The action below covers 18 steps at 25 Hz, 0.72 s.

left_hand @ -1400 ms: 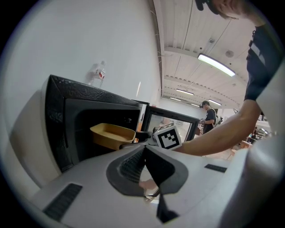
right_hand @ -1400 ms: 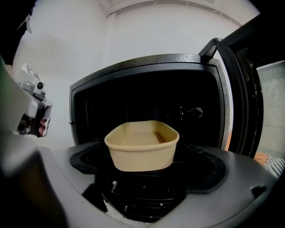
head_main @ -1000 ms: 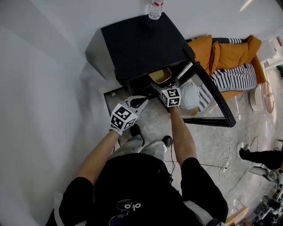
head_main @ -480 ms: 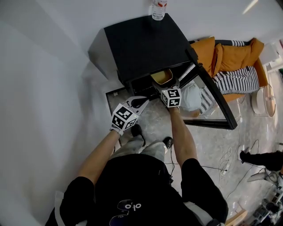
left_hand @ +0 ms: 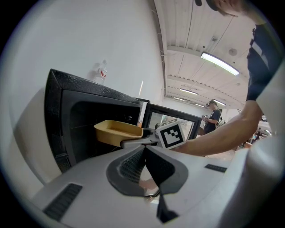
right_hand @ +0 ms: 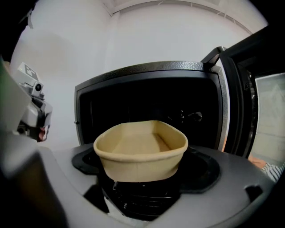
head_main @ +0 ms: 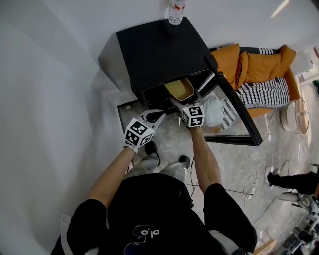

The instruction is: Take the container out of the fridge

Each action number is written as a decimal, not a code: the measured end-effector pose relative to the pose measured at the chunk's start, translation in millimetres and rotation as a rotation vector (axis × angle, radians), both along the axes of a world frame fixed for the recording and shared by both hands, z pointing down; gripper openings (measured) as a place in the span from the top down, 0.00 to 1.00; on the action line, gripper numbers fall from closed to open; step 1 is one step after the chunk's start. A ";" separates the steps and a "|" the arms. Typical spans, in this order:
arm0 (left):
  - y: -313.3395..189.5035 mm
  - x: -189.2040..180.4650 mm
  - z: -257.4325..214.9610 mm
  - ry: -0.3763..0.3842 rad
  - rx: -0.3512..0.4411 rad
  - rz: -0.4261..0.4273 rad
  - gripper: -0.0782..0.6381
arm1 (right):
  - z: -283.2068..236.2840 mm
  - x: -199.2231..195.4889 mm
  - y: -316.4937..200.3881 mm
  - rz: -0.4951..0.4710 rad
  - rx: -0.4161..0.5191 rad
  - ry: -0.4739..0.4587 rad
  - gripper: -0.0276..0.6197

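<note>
right gripper clamped on the container at the fridge's open front

the right gripper (right_hand: pixel 140 185) has its jaws closed on the near wall of the container (right_hand: pixel 140 149), a tan, open-topped tub with rounded corners and nothing visible inside. the tub is level and off any shelf, carried only by that gripper. in the head view the right gripper (head_main: pixel 185 103) reaches toward the far side of the scene, and the container (head_main: pixel 180 89) shows just in front of the front edge of the fridge (head_main: pixel 159 50), at the mouth of its dark opening. the left gripper view shows the same thing from the side: the container (left_hand: pixel 118 132) is level in front of the opening, with the right gripper (left_hand: pixel 144 140) gripping its near end.

the left gripper (left_hand: pixel 145 149) has its jaws brought together at the tips, with nothing between them. in the head view the left gripper (head_main: pixel 155 117) is low and to the left of the right one, apart from the container and near the lower left corner of the fridge front.

the fridge is a small black box standing against a white wall. its door (head_main: pixel 234 107) is swung wide open to the right. a water bottle (head_main: pixel 174 11) stands upright on the far edge of its top. to the right, beyond the door, is an orange sofa (head_main: pixel 249 62) with a black-and-white striped cloth (head_main: pixel 264 88) on it. the person stands on a pale floor (head_main: pixel 234 164) with cables lying on it at the right.
</note>
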<state>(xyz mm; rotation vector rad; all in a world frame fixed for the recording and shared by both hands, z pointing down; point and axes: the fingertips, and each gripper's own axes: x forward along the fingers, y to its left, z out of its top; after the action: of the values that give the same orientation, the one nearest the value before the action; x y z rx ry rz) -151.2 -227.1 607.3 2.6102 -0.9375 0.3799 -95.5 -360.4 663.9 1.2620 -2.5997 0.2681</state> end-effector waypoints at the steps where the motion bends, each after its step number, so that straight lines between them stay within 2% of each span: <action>1: 1.1 1.6 -0.2 0.001 0.000 -0.007 0.89 | -1.7 2.5 4.0 -0.003 -0.001 -0.001 0.15; 12: 39.3 29.2 -17.5 0.028 0.015 -0.105 0.89 | -35.4 44.3 67.3 -0.051 -0.003 -0.012 0.15; 18: 69.9 41.5 -36.5 0.049 0.048 -0.196 0.89 | -56.5 73.8 111.7 -0.085 0.000 -0.006 0.15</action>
<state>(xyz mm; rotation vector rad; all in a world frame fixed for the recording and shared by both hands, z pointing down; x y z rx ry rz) -109.7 -157.2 570.8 2.5278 -1.1867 0.2447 -21.7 -248.7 607.4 1.1493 -2.6502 0.2576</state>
